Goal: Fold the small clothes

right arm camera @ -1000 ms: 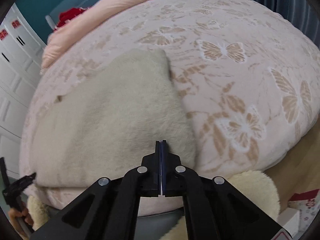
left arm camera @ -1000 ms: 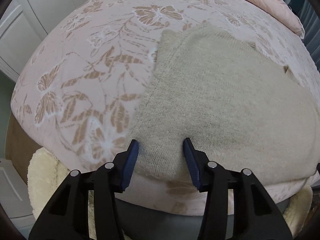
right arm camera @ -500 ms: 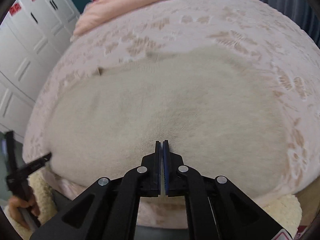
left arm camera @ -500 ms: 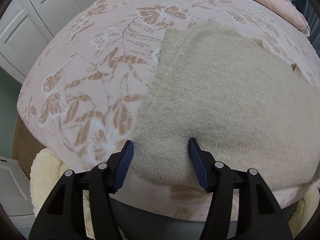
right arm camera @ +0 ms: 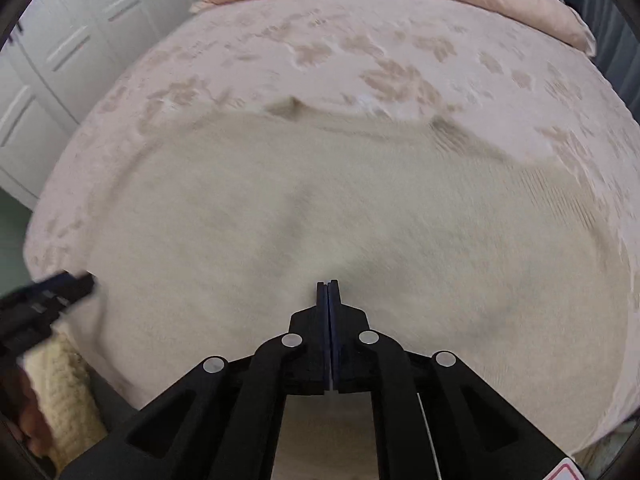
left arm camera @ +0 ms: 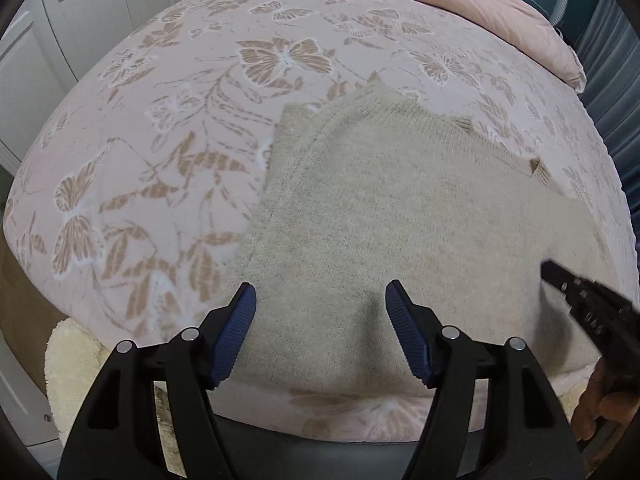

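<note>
A beige knitted garment (left arm camera: 392,216) lies spread flat on the pink bed near its front edge; it also fills the right wrist view (right arm camera: 320,208), blurred. My left gripper (left arm camera: 320,312) is open, its blue pads either side of the garment's near left hem, just above it. My right gripper (right arm camera: 328,286) is shut with nothing seen between the pads, over the garment's near middle. It shows at the right edge of the left wrist view (left arm camera: 548,270), and the left gripper shows at the left edge of the right wrist view (right arm camera: 86,280).
The bed cover (left arm camera: 168,128) is pink with tan butterflies. A pink folded duvet (left arm camera: 460,4) lies at the far end. White cupboard doors (right arm camera: 60,52) stand to the left. A cream fluffy rug (left arm camera: 72,360) lies below the bed's front edge.
My right gripper swung left from the garment's right corner to over its middle, staying shut. My left gripper opened wider and drew back slightly.
</note>
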Tool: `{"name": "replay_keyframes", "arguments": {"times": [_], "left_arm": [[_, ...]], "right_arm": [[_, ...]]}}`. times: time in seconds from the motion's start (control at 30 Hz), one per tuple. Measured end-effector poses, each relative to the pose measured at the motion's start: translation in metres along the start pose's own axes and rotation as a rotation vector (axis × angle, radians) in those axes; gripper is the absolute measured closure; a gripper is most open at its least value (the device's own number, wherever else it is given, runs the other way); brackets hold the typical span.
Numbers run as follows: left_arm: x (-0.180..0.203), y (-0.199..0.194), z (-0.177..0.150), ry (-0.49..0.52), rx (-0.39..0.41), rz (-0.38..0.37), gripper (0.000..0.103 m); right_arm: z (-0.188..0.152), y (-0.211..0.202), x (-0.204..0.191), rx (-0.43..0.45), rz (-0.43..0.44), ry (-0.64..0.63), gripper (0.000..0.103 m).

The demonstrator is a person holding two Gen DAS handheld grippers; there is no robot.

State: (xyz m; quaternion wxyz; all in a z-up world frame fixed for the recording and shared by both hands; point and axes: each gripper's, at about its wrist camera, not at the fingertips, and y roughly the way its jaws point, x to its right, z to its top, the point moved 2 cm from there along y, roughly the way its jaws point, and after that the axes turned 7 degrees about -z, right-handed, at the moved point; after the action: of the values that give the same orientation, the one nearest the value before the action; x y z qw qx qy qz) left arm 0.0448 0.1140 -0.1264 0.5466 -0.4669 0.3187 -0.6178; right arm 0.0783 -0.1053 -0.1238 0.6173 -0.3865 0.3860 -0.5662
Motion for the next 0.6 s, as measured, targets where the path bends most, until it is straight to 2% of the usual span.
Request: {"name": "replay_keyframes", "arguments": {"times": [0.03, 0.07, 0.13, 0.2, 0.23, 0.27, 0.37, 0.4, 0.47, 0.53, 0.6], "left_arm": [[-0.003, 0.002, -0.003, -0.003, -0.002, 0.002, 0.037], [-0.007, 0.005, -0.006, -0.01, -0.007, 0.001, 0.037], [-0.013, 0.01, -0.01, -0.025, -0.022, -0.008, 0.037], [-0.016, 0.012, -0.01, -0.026, -0.021, -0.015, 0.037], [-0.016, 0.012, -0.01, -0.022, -0.021, -0.011, 0.037], [-0.017, 0.012, -0.01, -0.017, -0.023, -0.006, 0.037], [-0.022, 0.018, -0.011, -0.016, -0.035, 0.024, 0.027], [-0.025, 0.019, -0.011, -0.027, -0.039, 0.04, 0.024], [-0.029, 0.013, -0.007, -0.076, -0.028, -0.004, 0.026], [-0.023, 0.002, 0.001, -0.077, 0.017, -0.02, 0.026], [-0.01, -0.003, 0.01, -0.036, 0.037, -0.029, 0.026]], "right_arm": [[0.012, -0.005, -0.013, 0.014, 0.027, -0.022, 0.097], [0.024, -0.004, -0.028, 0.022, 0.018, -0.057, 0.097], [0.045, 0.015, -0.058, 0.003, 0.013, -0.138, 0.097], [0.054, 0.063, -0.082, -0.124, 0.039, -0.166, 0.097], [0.055, 0.083, -0.092, -0.153, 0.025, -0.172, 0.096], [0.058, 0.094, -0.101, -0.124, -0.008, -0.198, 0.095], [0.067, 0.1, -0.124, -0.112, -0.115, -0.285, 0.095], [0.069, 0.092, -0.124, -0.102, -0.11, -0.284, 0.096], [0.072, 0.06, -0.103, -0.035, -0.01, -0.198, 0.097], [0.065, 0.028, -0.06, 0.017, 0.048, -0.064, 0.097], [0.047, 0.004, -0.007, 0.043, 0.054, 0.065, 0.097]]}}
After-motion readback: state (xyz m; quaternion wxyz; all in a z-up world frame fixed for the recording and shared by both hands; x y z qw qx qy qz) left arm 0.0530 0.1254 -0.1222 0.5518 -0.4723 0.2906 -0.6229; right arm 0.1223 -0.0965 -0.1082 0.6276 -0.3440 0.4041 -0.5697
